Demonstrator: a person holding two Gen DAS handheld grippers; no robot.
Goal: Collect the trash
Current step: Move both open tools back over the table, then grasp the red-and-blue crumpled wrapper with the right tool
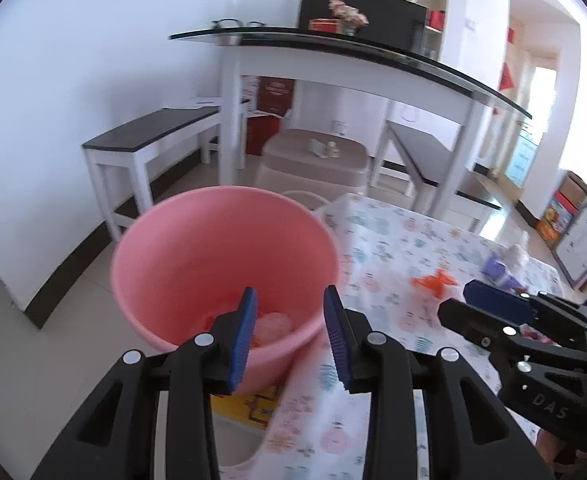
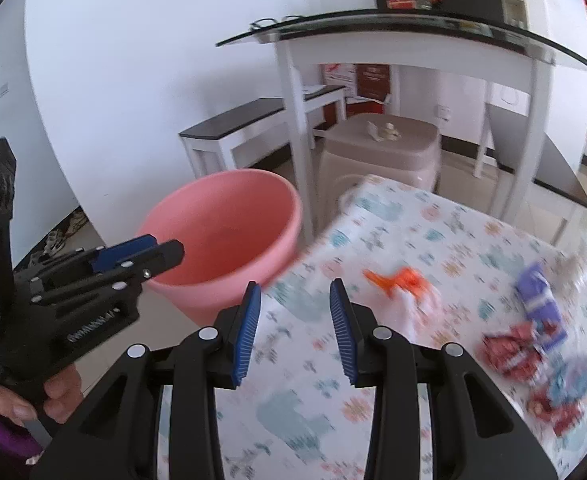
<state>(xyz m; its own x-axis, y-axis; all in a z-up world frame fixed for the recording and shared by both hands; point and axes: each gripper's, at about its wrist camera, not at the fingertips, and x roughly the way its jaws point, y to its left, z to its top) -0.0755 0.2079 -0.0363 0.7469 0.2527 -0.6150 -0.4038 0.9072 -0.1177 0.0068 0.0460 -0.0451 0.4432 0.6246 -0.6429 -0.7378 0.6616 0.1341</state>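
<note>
The left gripper (image 1: 289, 336), jaws parted and empty, is held over the round pink plastic bucket (image 1: 197, 248); the right gripper (image 2: 295, 332), likewise open, is aimed at crumpled wrappers (image 2: 533, 344) strewn across the patterned tablecloth (image 2: 433, 240).

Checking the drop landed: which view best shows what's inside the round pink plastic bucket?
Left wrist view: it looks down past the rim of the round pink plastic bucket to pale and orange scraps at the bottom. The right wrist view shows only the bucket's inner wall; its bottom is hidden.
</note>
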